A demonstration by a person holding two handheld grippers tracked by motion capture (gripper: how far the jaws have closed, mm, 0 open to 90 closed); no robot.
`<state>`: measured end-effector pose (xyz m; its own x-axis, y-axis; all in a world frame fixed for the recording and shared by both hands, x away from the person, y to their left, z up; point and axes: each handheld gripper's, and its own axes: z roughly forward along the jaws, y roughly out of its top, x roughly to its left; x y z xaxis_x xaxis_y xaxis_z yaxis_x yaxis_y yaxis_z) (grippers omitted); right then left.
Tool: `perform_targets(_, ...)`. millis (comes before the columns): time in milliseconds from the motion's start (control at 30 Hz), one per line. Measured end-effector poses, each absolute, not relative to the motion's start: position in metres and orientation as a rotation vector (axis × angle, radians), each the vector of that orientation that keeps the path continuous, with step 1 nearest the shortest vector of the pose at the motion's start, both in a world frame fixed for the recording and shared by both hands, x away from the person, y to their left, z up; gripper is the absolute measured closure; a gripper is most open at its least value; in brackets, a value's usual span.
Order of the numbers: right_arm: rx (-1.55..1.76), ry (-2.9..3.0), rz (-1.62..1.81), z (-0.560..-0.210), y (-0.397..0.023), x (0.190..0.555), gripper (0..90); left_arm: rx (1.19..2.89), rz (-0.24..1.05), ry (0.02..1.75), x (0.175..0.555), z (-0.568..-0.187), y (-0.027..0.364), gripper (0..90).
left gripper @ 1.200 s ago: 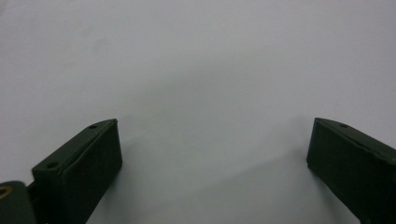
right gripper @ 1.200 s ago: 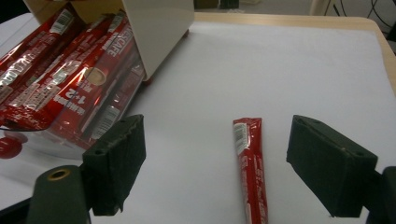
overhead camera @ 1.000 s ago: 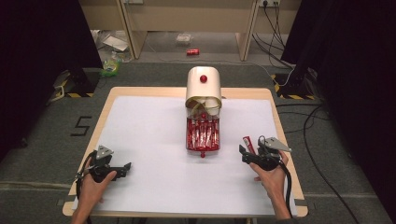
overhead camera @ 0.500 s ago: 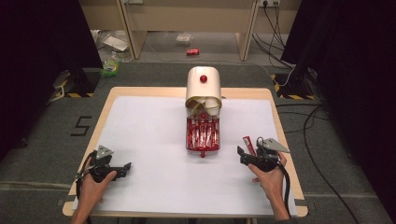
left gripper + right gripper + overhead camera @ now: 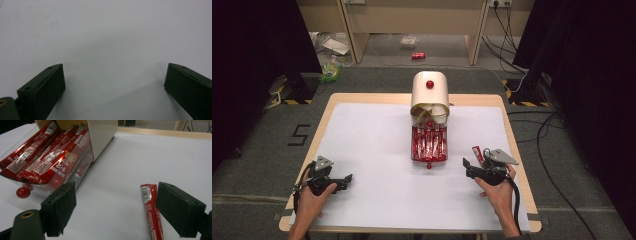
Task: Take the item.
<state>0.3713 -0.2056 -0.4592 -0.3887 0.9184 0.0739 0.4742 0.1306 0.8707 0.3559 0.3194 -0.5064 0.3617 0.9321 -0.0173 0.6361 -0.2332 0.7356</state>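
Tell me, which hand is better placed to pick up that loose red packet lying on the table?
The right. Its tool is open with the loose red packet lying just inside one jaw, near the clear drawer. The left tool sits open far across the table, facing bare white surface.

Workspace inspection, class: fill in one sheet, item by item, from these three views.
Surface: white sheet over a wooden table.
Job's things: cream dispenser box with its clear drawer pulled out, full of red sachets; one loose red sachet lies by the right gripper.
Clutter: nothing seen on the table.
Grippers: left gripper open, empty; right gripper open, empty.
Cables: black cable trailing from the right gripper; floor cables at right.
Surroundings: red can and litter on the floor.
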Motion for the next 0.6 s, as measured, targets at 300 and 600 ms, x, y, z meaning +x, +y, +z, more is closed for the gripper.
perform_targets(300, 1.303, 1.950, 1.196, -0.461, -0.197, 0.369, 17.6, 1.965, 0.575, 1.357, 0.356, -0.506, 0.319, 2.5)
perform_targets(600, 1.285, 1.972, 1.208, -0.462, -0.189, 0.367, 17.6, 1.966, 0.574, 1.357, 0.356, -0.506, 0.319, 2.5)
